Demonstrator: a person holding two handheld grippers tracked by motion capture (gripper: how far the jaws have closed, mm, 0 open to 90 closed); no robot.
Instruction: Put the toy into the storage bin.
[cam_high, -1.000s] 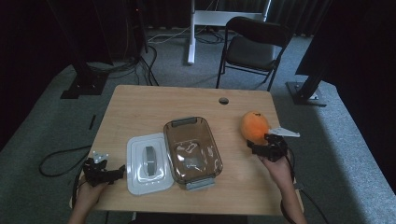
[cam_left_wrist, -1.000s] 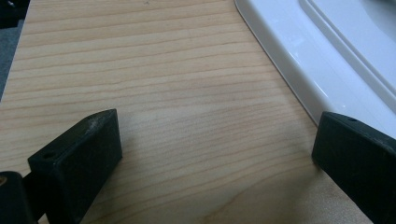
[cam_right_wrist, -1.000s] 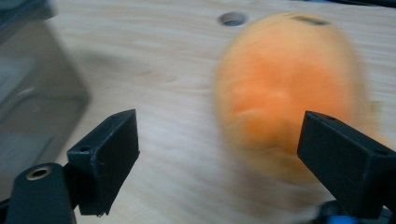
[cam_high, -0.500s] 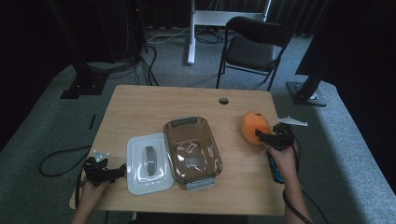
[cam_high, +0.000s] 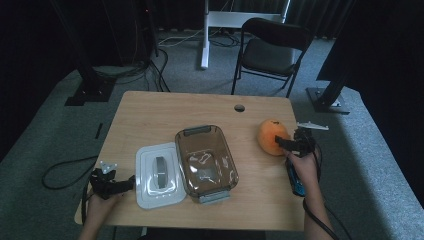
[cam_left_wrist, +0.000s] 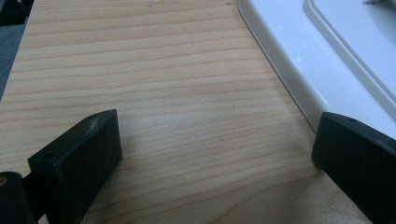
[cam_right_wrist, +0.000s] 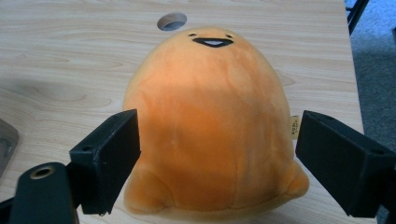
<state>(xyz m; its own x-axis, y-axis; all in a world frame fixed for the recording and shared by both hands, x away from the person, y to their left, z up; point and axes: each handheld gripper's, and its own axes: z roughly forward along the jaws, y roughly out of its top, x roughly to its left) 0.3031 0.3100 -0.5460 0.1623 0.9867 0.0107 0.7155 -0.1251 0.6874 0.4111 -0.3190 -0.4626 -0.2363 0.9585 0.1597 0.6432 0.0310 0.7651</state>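
Plush toy (cam_right_wrist: 210, 126) | between spread jaws | right hand-held gripper (cam_right_wrist: 217, 154)

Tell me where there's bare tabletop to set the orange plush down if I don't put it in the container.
The far-left stretch of table, beyond the white lid, is bare, as is the strip between the brown container and the orange plush. The near middle is crowded: lid and container sit side by side, with the left gripper beside the lid.

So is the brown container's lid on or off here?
Off: the white lid lies flat on the table beside the open brown container.
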